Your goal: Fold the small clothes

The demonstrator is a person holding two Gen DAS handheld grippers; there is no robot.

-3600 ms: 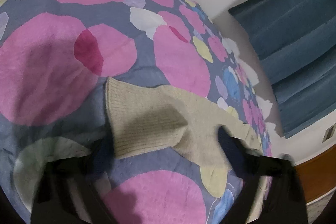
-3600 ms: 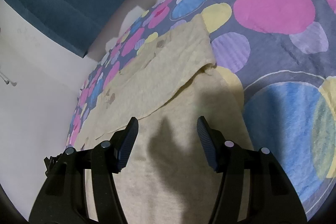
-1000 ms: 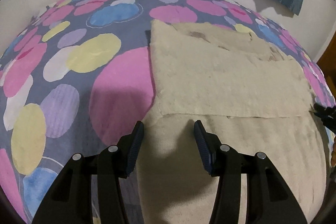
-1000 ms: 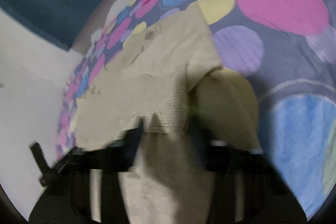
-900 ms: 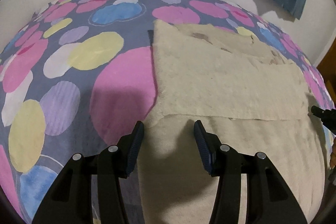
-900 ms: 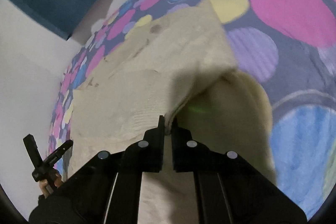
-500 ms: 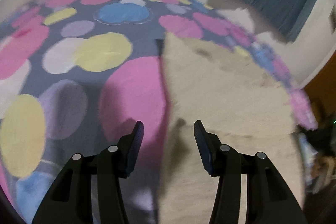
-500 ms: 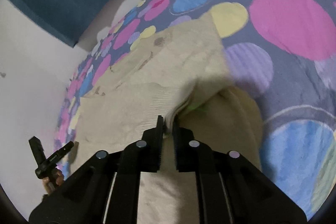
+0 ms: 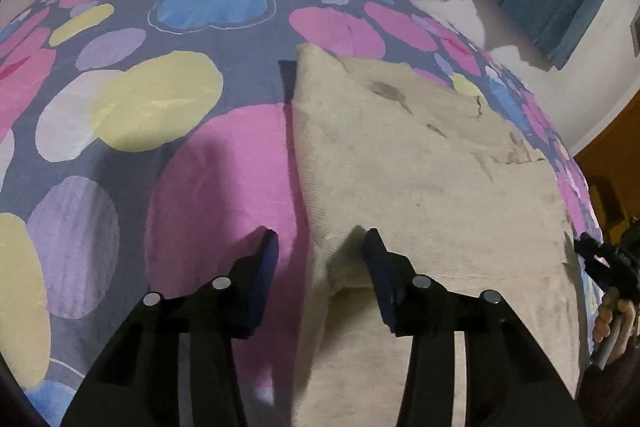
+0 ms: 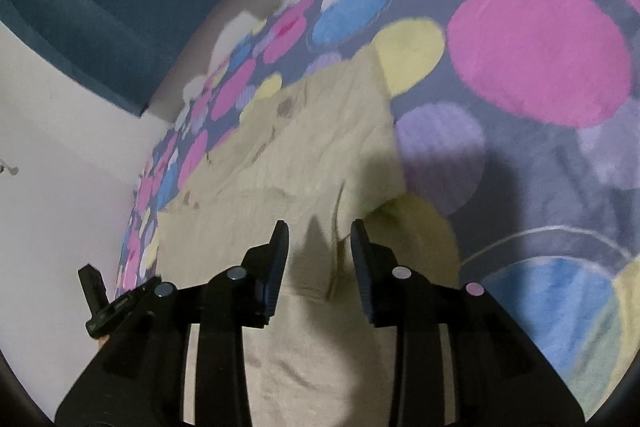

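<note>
- Sweater (image 9: 420, 167), cream knit, lies folded on bed w/ dotted cover (image 9: 168, 99).
- Left gripper (image 9: 320, 251): jaws closing, not yet gripping; sweater's 9 o'clock edge sits between them.
- Right gripper (image 10: 318, 247): jaws opening, released; fold edge at 12 o'clock between them.

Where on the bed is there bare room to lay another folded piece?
Bare bedspread lies beside the sweater, on the left gripper's side, and past the right gripper too. Both grippers crowd the sweater's near fold, and beyond it the bed ends.
</note>
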